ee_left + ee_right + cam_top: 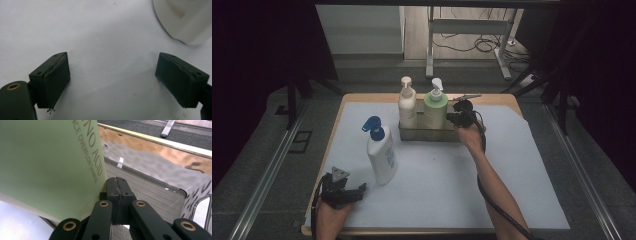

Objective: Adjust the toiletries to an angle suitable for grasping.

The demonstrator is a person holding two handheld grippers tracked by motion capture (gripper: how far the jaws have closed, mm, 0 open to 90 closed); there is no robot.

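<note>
High view: my right tool (460, 113) hangs at the right end of the metal tray (427, 134), just beside the green bottle (435, 111) that stands upright in it. To the far side of the green bottle from this tool, the cream bottle (407, 106) stands upright in the same tray, close against its neighbour. My left tool (343, 192) rests low at the near left corner of the counter (507, 100), on the white sheet (442, 180) that covers it. The white bottle with a blue pump (380, 152) stands upright on the sheet just ahead and to the right of this tool, apart from it and well apart from the tray.

Right tool view: my right tool (117, 185) has its jaws pressed together with nothing between them. Its tip lies over the ribbed floor of the metal tray (150, 192); the green bottle (50, 162) rises immediately to its left, whether touching the tool I cannot tell.

Left tool view: my left tool (112, 77) holds its jaws wide apart over the bare white sheet (100, 30). The base of the white bottle (185, 22) sits ahead and to the right of the right-hand jaw, clear of it.
</note>
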